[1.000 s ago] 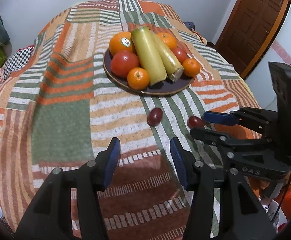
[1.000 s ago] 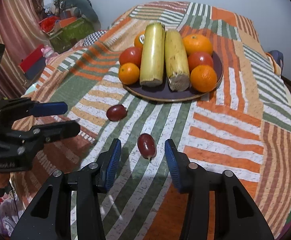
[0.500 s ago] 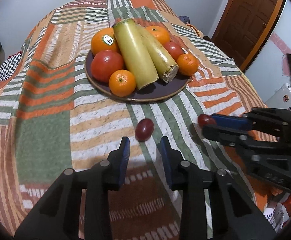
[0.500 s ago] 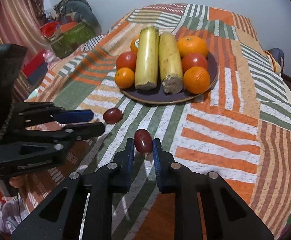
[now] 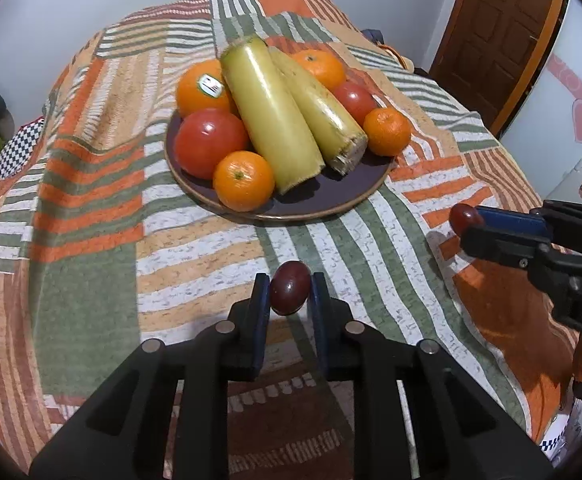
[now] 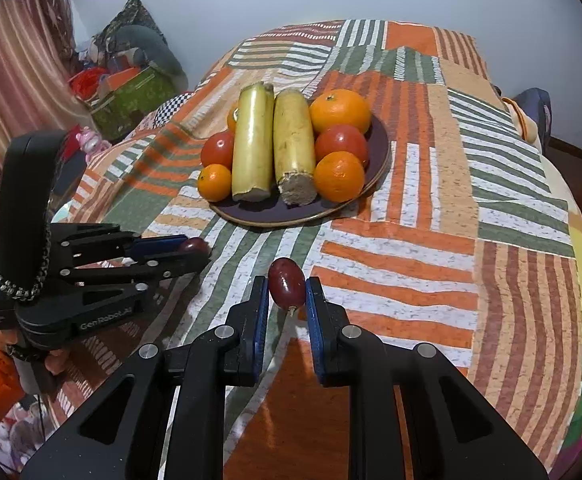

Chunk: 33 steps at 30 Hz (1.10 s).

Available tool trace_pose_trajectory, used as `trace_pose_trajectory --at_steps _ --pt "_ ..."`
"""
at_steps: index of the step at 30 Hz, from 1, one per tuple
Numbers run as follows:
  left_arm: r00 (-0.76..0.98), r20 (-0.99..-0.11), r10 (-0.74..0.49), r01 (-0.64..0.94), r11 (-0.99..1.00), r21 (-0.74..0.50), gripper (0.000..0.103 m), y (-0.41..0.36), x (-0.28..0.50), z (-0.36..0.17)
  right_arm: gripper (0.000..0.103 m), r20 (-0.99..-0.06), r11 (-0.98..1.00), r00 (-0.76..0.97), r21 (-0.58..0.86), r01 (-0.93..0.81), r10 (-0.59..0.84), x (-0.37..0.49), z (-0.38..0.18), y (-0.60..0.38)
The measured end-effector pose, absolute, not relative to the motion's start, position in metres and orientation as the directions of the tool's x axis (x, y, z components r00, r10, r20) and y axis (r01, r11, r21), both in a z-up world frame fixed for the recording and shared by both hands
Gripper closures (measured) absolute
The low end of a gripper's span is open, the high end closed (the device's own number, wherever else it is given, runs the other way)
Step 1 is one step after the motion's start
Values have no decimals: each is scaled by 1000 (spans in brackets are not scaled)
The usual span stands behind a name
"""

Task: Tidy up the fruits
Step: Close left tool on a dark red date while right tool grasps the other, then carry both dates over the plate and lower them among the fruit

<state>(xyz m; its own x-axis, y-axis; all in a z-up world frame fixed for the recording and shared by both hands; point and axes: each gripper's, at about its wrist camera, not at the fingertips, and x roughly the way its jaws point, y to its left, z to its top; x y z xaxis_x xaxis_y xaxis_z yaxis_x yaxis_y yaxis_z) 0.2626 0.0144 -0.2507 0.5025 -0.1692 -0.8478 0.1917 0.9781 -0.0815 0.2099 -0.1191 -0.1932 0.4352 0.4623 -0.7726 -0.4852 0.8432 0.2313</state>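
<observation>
**Grapes clamped in both tools, plate of fruit beyond**

Grapes, two of them, dark red, each pinched in its own tool. Left tool closed on the left grape, blue pads pressed against both its sides, just above the striped patchwork cover. Right tool likewise closed on the right grape, short stem pointing down, held just over the cover; contact with the fabric cannot be told. Same right grape seen from the left wrist camera at the tip of the right tool, off to the right edge. Same left grape seen from the right wrist camera at the tip of the left tool, at left.

Farther back on the cover, a dark round plate loaded with fruit: two long yellow-green stalks lying side by side down the middle, touching. Left of them, a large orange with a sticker, a red tomato and a small orange at the near rim. Right of them, another orange, a second tomato and a small orange. Both grapes well apart from the plate, nearer the cameras.

Brown wooden door at upper right; cluttered corner with a green box at left.
</observation>
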Motion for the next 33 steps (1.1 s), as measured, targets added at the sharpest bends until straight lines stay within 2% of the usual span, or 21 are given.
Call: trace_pose_trajectory --at_steps 17,24,33 --pt "621 -760 -191 161 980 -114 83 31 285 -191 86 -692 851 545 197 -487 472 244 -150 -119" --pt "620 -759 -197 150 980 -131 83 32 303 -194 86 -674 852 568 184 -490 473 261 -145 -112" --pt "608 -771 -189 136 982 -133 83 33 322 -207 86 -699 850 540 192 -491 470 284 -163 -102"
